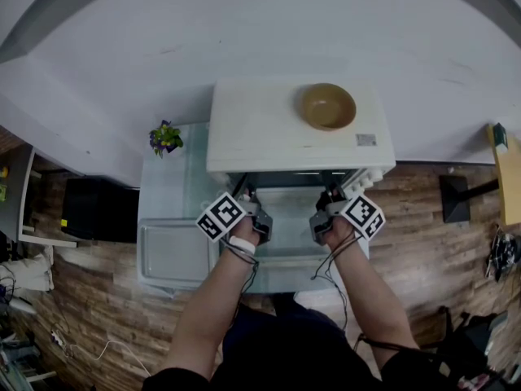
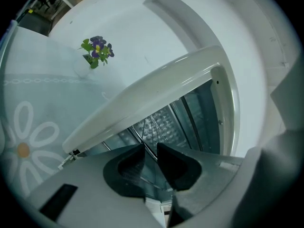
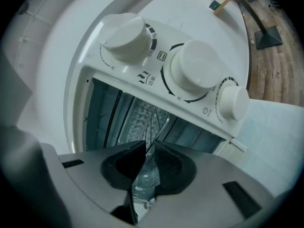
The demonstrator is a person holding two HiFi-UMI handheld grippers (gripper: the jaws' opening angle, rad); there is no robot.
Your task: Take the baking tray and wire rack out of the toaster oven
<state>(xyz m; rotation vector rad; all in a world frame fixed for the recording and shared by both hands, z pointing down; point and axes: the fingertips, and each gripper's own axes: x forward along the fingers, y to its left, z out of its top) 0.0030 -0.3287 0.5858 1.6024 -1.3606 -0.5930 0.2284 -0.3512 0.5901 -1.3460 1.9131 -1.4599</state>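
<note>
**Operator:** Where does the oven sit?

**Spotter:** White toaster oven (image 1: pixel 285 129), centre of the head view, on a pale glass-topped table (image 1: pixel 163 194). Brown bowl (image 1: pixel 328 106) on its roof, upper right. Small potted flowers (image 1: pixel 165 138) just off its left side. Door (image 1: pixel 289 239) dropped open toward you. Both your grippers reach over it into the mouth.

**Operator:** Left jaws?

**Spotter:** Your left gripper (image 2: pixel 151 148) shows a narrow gap. Its fingers pinch a thin metal wire at the front of the wire rack (image 2: pixel 153 127), lower centre of the left gripper view.

**Operator:** Right?

**Spotter:** Same. Your right gripper (image 3: pixel 149 146) is closed down narrow on the rack's front edge, below the three white knobs (image 3: pixel 194 70). Rack wires run back from the jaws into the cavity.

**Operator:** And the tray?

**Spotter:** The rack sits inside the oven, front edge at the opening. Dimpled metal (image 3: pixel 142 115) shows behind the wires. Whether that is the baking tray or the oven's back wall, cannot tell.
</note>
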